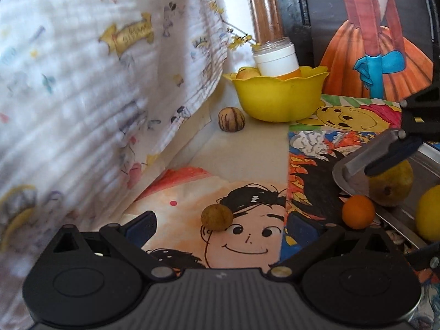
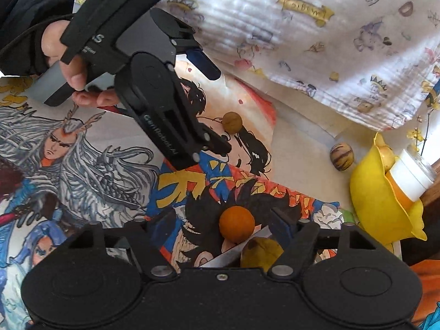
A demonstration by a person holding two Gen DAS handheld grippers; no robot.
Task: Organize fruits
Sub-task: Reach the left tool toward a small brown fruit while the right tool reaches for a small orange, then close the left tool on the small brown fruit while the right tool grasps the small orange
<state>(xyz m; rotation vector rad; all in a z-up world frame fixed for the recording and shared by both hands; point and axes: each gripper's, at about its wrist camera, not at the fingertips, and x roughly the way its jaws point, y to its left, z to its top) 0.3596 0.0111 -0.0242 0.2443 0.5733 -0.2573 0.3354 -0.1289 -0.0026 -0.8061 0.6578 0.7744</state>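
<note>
Now I am holding my left tongs (image 1: 220, 227) low over the drawings (image 1: 247, 165), jaws spread wide and gripping nothing; a brown ball (image 1: 216, 216) is lying between the tips on the smiling face, touching neither finger; a striped nut (image 1: 231, 118) is sitting farther off, just beside the yellow bowl (image 1: 277, 100), which is holding yellowish fruit and a white-capped jar (image 1: 276, 59); a printed cloth (image 1: 82, 82) is hanging along the left. My right tongs (image 2: 221, 227) are also standing open with nothing gripped; an orange ball (image 2: 237, 223) is lying between the fingers, just beside the tray's (image 2: 233, 254) edge; a pear (image 2: 261, 253) is resting on that tray close under the right finger; in the left view a lemon (image 1: 429, 211) is showing near the pear too. My hand (image 2: 68, 55) is gripping the left tongs' handle above the drawings.
</note>
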